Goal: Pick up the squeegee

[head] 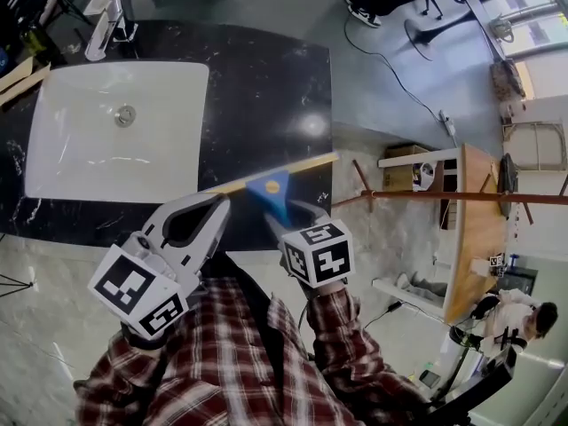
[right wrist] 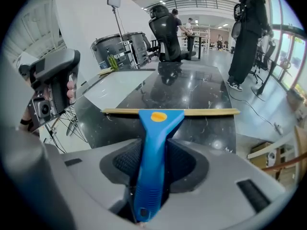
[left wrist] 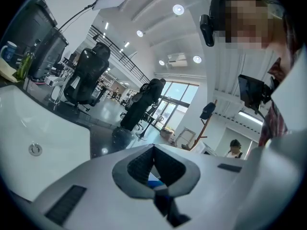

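Note:
The squeegee [head: 271, 187], with a blue handle and a long yellowish blade, lies at the near edge of the black marble counter [head: 266, 78]. Its handle sticks out toward me. My right gripper [head: 280, 213] points steeply down with that handle [right wrist: 152, 147] lying between its jaws. Both dark pads [right wrist: 122, 162] flank the handle closely, and I see no firm squeeze. My left gripper [head: 217, 204] hovers just left of the blade with its jaw tips together [left wrist: 154, 147] and nothing in them. It also shows at the left of the right gripper view [right wrist: 53, 90].
A white sink [head: 115, 131] with a chrome faucet [head: 106, 16] fills the counter's left half. The counter's front edge drops to the light floor [head: 390, 238]. A wooden desk [head: 479, 229] and a seated person [head: 519, 322] are at the right; office chairs stand beyond the counter.

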